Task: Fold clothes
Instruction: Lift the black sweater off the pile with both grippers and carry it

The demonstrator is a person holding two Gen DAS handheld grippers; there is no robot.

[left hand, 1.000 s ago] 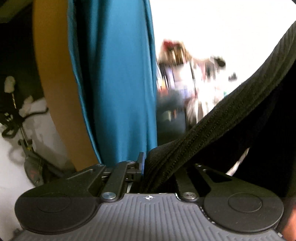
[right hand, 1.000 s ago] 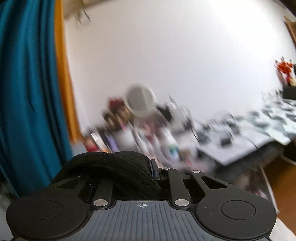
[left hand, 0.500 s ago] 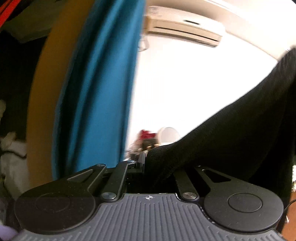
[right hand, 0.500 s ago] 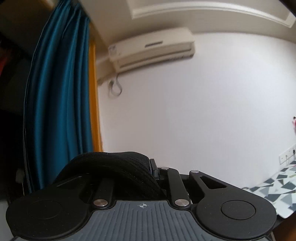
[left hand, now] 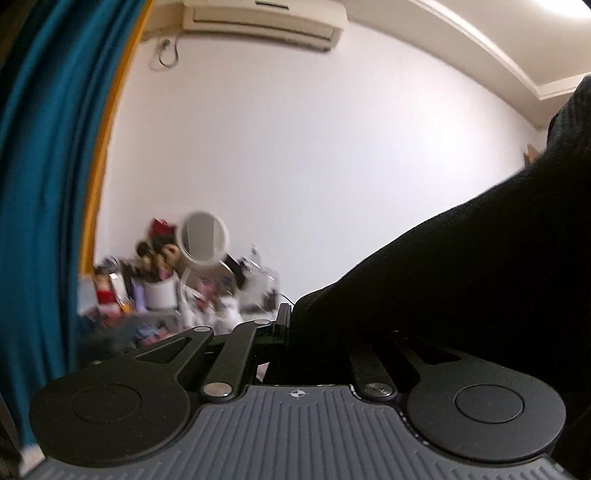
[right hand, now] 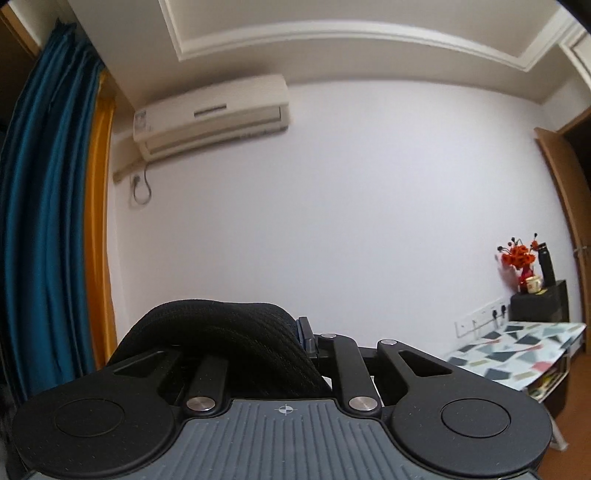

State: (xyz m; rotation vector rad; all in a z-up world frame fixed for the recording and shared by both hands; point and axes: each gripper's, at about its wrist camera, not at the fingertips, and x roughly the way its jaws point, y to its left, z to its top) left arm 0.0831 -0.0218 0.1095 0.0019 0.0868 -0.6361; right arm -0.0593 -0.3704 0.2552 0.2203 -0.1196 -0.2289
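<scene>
Item: black ribbed garment, the task's own piece. Location: off any surface, carried between the two tools. In the left wrist view it rises from the tool's tip toward 2 o'clock and fills the right of the frame; in the right wrist view its ribbed edge humps over the tool's left linkage, from 12 toward 9 o'clock.

Item: left tool. Condition: jaws pressed fully together, pinching the garment's edge; only the left finger shows, the cloth covering the rest.

Item: right tool. Condition: jaws nearly together, nipping a thicker ribbed band; one finger shows at the cloth's right side.

Reason for the hold, as judged: both tools point level at a far white wall, not at a bench, and each grips a separate part of one edge. This suits lifting the garment so that it hangs free and straightens before a fold is laid. The fold itself looks not yet begun.

Surroundings, left wrist view: teal curtain at 9 o'clock, air conditioner at 12 o'clock, round mirror among blurred clutter at 8 o'clock. Right wrist view: patterned bench at 4 o'clock, red flowers on a dark cabinet at 3 o'clock.

Not shown: the garment's lower part and any surface under it.
</scene>
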